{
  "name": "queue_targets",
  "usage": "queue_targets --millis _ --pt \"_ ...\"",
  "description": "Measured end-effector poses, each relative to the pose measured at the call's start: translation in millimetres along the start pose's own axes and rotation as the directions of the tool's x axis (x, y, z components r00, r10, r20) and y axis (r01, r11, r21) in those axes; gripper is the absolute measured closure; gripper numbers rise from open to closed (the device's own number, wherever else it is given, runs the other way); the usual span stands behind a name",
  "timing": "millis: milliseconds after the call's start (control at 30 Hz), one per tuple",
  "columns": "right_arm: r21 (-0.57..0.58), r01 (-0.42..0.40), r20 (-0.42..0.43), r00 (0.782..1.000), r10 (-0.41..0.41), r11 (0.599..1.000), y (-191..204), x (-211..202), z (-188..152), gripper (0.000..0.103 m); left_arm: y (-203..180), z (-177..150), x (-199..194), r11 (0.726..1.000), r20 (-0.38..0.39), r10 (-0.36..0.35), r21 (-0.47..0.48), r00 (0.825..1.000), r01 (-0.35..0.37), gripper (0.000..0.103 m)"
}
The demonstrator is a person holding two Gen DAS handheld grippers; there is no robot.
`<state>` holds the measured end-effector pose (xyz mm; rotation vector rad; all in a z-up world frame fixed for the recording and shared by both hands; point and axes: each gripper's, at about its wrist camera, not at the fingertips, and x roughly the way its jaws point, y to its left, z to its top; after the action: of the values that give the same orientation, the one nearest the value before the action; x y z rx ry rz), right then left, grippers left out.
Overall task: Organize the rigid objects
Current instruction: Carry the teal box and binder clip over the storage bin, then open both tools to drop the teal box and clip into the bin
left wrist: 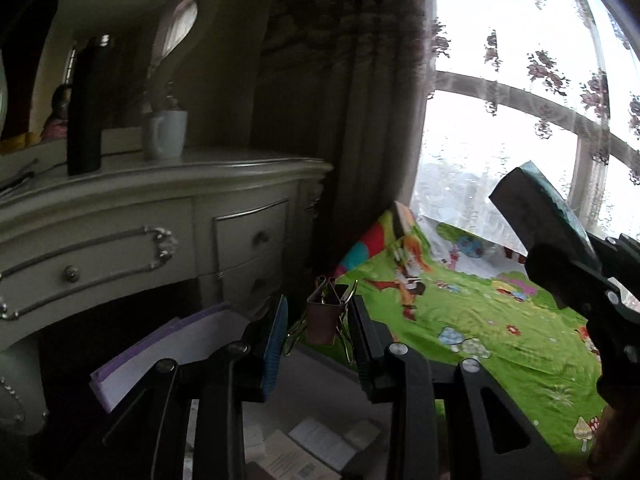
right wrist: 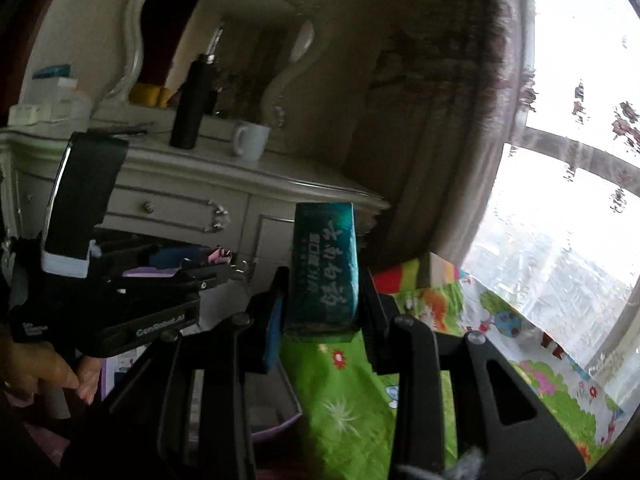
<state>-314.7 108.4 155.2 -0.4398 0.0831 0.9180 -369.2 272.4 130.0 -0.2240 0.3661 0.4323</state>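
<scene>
The left gripper (left wrist: 318,334) pinched a rose-gold metal binder clip (left wrist: 325,317); the right gripper (right wrist: 320,304) clamped an upright teal rectangular box (right wrist: 325,266) beside the cream dresser (right wrist: 192,200).

A rose-gold binder clip (left wrist: 322,322) is clamped between the left gripper (left wrist: 318,344) pads. A teal box (left wrist: 548,216) is carried to its upper right by the right gripper (left wrist: 580,280).
</scene>
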Motion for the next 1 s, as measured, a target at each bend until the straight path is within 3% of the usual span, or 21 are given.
queue_targets --millis 267,567,867,1000 --pt "-0.029 -0.09 -0.051 0.995 0.089 0.995 25.1 24.4 1.5 0.066 26.6 -11.8 4.9 0.997 -0.047 0.06 -0.034 0.997 -0.062 0.07" --pt "-0.016 -0.175 -0.177 0.969 0.17 0.984 46.6 58.0 -7.6 0.066 49.3 -26.2 12.4 0.991 -0.122 0.111 -0.064 0.986 -0.119 0.07" --pt "0.007 -0.225 -0.315 0.924 0.216 0.974 61.4 85.9 -17.7 0.066 65.5 -44.4 25.1 0.985 -0.229 0.113 -0.106 0.967 -0.14 0.07" --pt "0.026 -0.245 -0.399 0.887 0.234 0.969 65.5 103.8 -25.4 0.066 70.9 -52.8 34.5 0.981 -0.289 0.104 -0.125 0.952 -0.145 0.07"
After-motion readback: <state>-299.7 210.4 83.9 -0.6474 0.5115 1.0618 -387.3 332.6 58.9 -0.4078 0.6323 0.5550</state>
